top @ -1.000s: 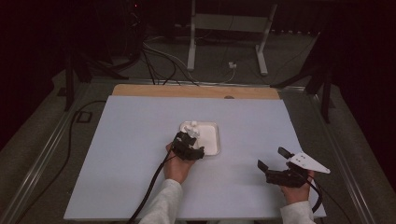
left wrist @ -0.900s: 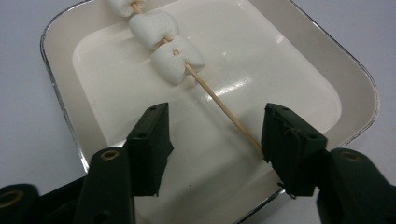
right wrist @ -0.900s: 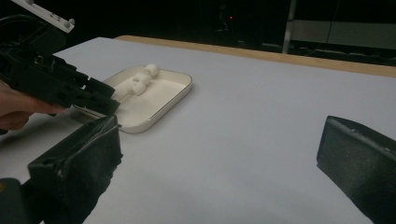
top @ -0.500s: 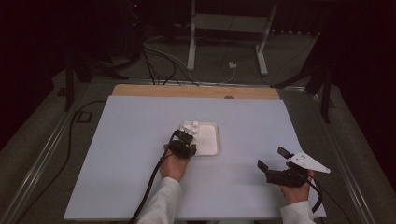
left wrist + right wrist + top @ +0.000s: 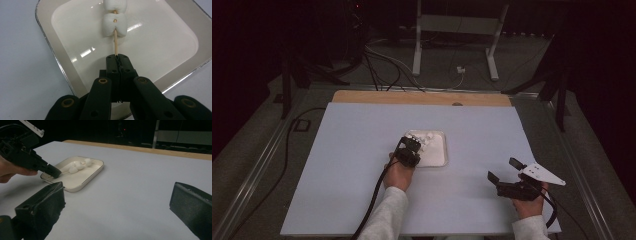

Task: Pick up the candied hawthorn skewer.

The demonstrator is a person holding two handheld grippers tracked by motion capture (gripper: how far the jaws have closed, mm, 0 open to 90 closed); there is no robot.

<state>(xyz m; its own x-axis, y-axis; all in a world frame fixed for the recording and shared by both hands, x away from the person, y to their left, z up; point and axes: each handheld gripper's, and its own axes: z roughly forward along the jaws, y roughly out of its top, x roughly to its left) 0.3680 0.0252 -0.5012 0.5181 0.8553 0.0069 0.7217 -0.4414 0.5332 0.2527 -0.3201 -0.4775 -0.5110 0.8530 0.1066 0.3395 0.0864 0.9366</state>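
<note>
**Skewer pinched in my left gripper, over the tray**

Skewer (image 5: pixel 115 47) first: its bare wooden end sits clamped between the tips of my left gripper (image 5: pixel 117 58), whose jaws have just been closing and now meet on the stick with no gap that I can see. From the left gripper view the stick runs straight ahead from the jaw tips, and just beyond them it passes through a white marshmallow (image 5: pixel 114 25). A second marshmallow (image 5: pixel 115 5) sits right behind the first on the same stick, touching it and cut off by the top edge of that view. I cannot tell whether the marshmallows rest on the tray floor or hang just above it.

Below and around the jaws lies the cream tray (image 5: pixel 62 65), a shallow square dish with rounded corners and a thin bright rim. The gripper reaches in over its near rim, and the skewer points toward its far side.

In the high view my left gripper (image 5: pixel 411 150) is at the tray's (image 5: pixel 439 161) left edge, with my hand (image 5: pixel 399 172) behind it and its cable trailing back along my sleeve.

My right gripper (image 5: pixel 501 176) is well apart, off to the right of the tray and nearer to me, low over the white tabletop (image 5: pixel 362 150). Its jaws stand wide apart with nothing between them. In the right gripper view the tray (image 5: pixel 96 171) lies ahead and to the left, marshmallows (image 5: pixel 80 165) inside it.

Farthest out, a wooden strip (image 5: pixel 422 97) runs along the table's far edge.
</note>
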